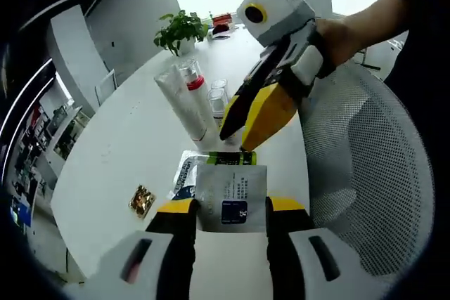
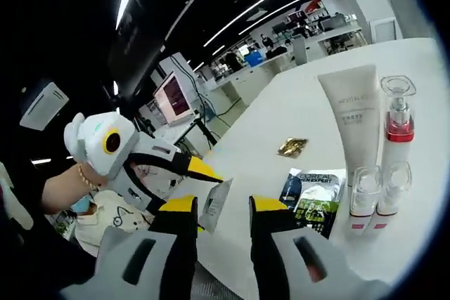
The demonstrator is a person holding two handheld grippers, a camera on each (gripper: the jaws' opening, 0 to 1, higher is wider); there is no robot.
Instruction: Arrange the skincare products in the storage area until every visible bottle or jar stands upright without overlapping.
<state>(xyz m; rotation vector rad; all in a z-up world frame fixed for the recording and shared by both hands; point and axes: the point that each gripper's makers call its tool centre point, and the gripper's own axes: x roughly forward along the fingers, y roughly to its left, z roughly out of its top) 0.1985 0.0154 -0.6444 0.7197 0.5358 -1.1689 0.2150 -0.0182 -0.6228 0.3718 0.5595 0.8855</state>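
Observation:
My left gripper (image 1: 230,209) is shut on a grey sachet (image 1: 230,201) with a dark blue square on it, held just above the table's near edge. The same sachet (image 2: 215,205) hangs from the left gripper (image 2: 209,173) in the right gripper view, in front of my right gripper (image 2: 223,212), which is open. The right gripper (image 1: 238,138) points down at a dark green sachet (image 1: 211,163) on the table. Behind it are a white tube (image 1: 184,103), a clear bottle with a red band (image 1: 193,79) and two small clear bottles (image 1: 218,96). Whether these stand or lie I cannot tell.
A gold foil sachet (image 1: 142,200) lies on the white table (image 1: 126,138) to the left. A potted plant (image 1: 181,31) stands at the far end. A white mesh chair (image 1: 373,173) is at the right. In the right gripper view, office desks and a monitor (image 2: 173,98) are beyond the table.

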